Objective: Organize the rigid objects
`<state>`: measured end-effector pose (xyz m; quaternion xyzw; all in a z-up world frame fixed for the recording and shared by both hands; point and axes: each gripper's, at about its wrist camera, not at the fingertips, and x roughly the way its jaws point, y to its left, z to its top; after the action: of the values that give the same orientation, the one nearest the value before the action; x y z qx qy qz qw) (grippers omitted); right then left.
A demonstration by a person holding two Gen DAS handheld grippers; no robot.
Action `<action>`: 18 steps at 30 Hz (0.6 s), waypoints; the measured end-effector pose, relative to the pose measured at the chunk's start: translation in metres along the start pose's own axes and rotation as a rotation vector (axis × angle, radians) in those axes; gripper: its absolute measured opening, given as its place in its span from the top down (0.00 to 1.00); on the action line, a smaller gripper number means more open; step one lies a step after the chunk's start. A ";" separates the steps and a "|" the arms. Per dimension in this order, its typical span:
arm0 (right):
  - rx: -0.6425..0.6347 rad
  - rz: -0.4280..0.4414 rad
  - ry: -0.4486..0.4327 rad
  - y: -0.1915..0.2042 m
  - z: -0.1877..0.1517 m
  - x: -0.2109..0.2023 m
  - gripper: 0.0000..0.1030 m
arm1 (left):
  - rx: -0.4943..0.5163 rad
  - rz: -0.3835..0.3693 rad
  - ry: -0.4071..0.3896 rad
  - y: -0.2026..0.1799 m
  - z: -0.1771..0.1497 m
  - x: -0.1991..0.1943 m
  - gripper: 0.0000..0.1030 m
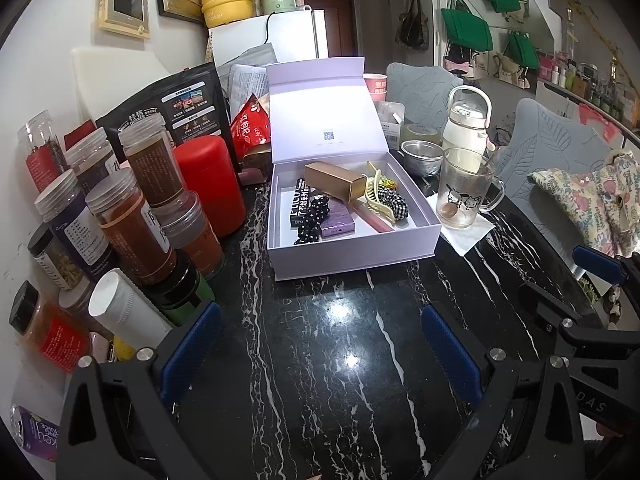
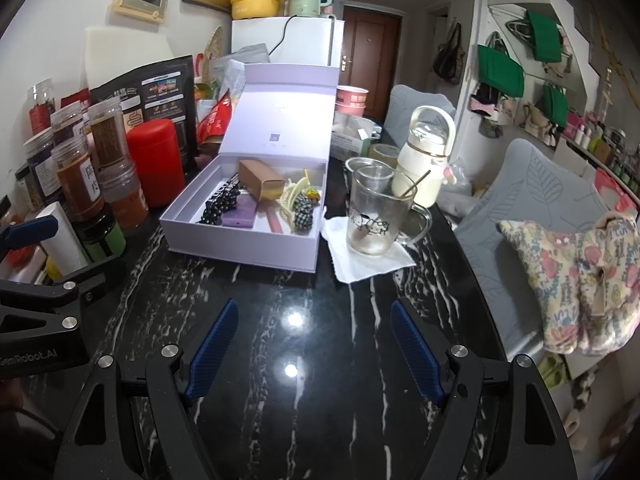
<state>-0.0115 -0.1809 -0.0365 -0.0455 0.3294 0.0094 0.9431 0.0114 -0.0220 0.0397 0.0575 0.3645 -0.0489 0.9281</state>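
The pale lilac cardboard gift box [image 1: 352, 246] sat open on the black marble-patterned table [image 1: 340, 360], its hinged lid [image 1: 326, 114] standing upright at the back. Inside lay a gold rectangular carton [image 1: 334, 180], tilted across the upper part, with a black beaded hair tie [image 1: 314, 220] below it, a small purple flat box [image 1: 338, 226] beside that, a cream plastic claw clip [image 1: 376, 198] and a black-and-white checked scrunchie [image 1: 390, 198] toward the right wall. A pink slim tube [image 1: 372, 218] lay just under the clip.

Left of the box stood a red cylindrical canister [image 1: 212, 186] among a crowd of clear plastic spice jars [image 1: 132, 224], well packed against the wall. To the right, a clear glass mug with a cartoon print [image 1: 462, 192] rested on a white paper napkin [image 1: 466, 232], with a cream handled water bottle [image 1: 466, 128] behind it.

The left gripper [image 1: 320, 352] hovered above bare tabletop in front of the box, its blue-padded jaws spread wide with nothing between them. The right gripper [image 2: 314, 354] hung likewise over the table, jaws apart and empty, the box ahead and to its left. Neither touched anything. From the right wrist view, the left gripper showed at the left edge near the jars.
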 end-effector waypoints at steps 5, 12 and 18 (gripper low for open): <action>0.001 -0.001 0.002 -0.001 -0.001 0.001 0.23 | 0.005 -0.007 0.002 -0.001 0.000 -0.001 0.01; 0.002 -0.001 0.002 -0.002 -0.001 0.001 0.23 | 0.014 -0.004 0.012 -0.003 0.000 0.002 0.01; 0.004 0.000 0.009 -0.004 -0.002 0.002 0.23 | 0.016 0.007 0.019 -0.003 0.000 0.004 0.01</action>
<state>-0.0109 -0.1850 -0.0388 -0.0437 0.3335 0.0086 0.9417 0.0137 -0.0255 0.0368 0.0667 0.3725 -0.0479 0.9244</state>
